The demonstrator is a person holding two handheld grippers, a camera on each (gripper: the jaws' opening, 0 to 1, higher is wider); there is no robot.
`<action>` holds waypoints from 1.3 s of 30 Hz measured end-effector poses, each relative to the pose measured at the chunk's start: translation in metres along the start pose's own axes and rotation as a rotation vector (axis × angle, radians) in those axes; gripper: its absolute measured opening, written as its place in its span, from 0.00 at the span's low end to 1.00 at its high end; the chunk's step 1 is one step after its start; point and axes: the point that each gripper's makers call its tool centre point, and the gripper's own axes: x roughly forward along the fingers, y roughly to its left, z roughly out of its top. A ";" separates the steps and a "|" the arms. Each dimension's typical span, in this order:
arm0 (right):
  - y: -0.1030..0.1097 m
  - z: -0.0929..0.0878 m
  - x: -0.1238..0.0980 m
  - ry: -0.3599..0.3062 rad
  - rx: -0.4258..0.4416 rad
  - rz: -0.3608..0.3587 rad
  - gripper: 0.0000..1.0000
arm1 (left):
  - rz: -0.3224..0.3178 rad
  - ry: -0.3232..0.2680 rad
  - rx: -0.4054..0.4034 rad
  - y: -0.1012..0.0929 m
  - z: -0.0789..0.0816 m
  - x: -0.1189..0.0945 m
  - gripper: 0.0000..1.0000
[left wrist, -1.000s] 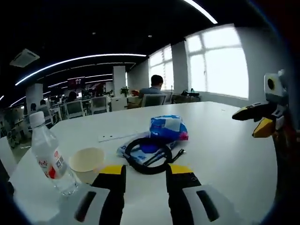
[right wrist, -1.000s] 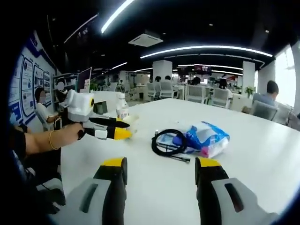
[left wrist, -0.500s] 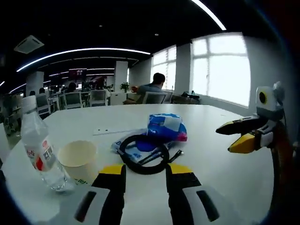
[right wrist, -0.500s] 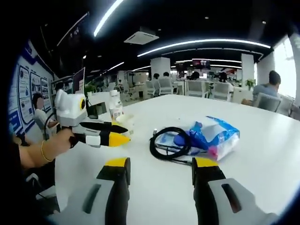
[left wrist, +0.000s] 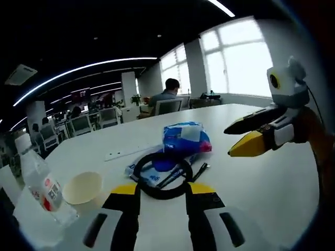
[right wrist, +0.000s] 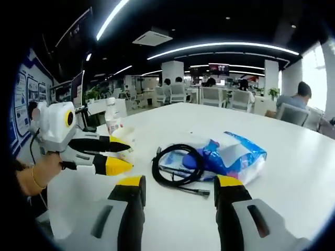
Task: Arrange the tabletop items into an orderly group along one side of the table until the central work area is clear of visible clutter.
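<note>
— What's on the white table [left wrist: 261, 183], counted out?

— One coil of black cable [left wrist: 162, 174], one blue and white plastic packet [left wrist: 184, 140], one paper cup [left wrist: 82, 187], one clear water bottle [left wrist: 37, 179] with a red and white label, and one flat white strip [left wrist: 128, 152]. The coil is my landmark. The packet lies touching it on its far side, partly under it. The cup stands near the coil to its left in the left gripper view, and the bottle just beside the cup, further left. The strip lies beyond the coil, close to the packet.

— And the grippers?

— Two. The left gripper [left wrist: 162, 191] sits low over the table with its jaws parted about the width of the coil, nothing between them, pointing at the coil's near edge. In the right gripper view it [right wrist: 119, 157] comes in from the left, held in a hand [right wrist: 36, 175] with a bracelet at the wrist, tips aimed towards the coil, cup just behind them. The right gripper [right wrist: 180, 184] has its jaws spread wide and empty, facing the coil [right wrist: 176, 164] and packet [right wrist: 230, 157] from the near side.

— Which way do things run?

— The coil lies flat, and a loose end with a plug [right wrist: 194, 191] trails out from it towards the right gripper. The packet's long axis runs away from the coil, across the right gripper view. The bottle stands upright.
</note>
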 end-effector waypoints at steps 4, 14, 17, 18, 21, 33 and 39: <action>-0.004 0.001 0.013 0.007 -0.005 0.004 0.48 | -0.001 0.002 -0.051 0.006 0.002 0.004 0.34; -0.006 0.007 0.035 0.077 -0.033 0.032 0.50 | 0.011 0.032 -0.090 0.009 0.001 0.010 0.33; -0.005 0.008 0.041 0.081 -0.021 0.049 0.50 | 0.018 0.070 -0.095 0.009 0.000 0.014 0.30; -0.005 0.007 0.044 0.084 -0.008 0.056 0.50 | 0.030 0.072 -0.093 0.010 0.000 0.015 0.30; -0.008 0.003 0.049 0.101 0.028 0.041 0.49 | 0.063 0.078 -0.089 0.013 0.000 0.018 0.30; -0.014 -0.025 0.084 0.146 0.076 0.026 0.48 | 0.096 0.137 -0.071 0.021 -0.015 0.044 0.30; -0.023 -0.024 0.091 0.125 0.107 -0.008 0.46 | 0.103 0.170 -0.049 0.025 -0.020 0.050 0.30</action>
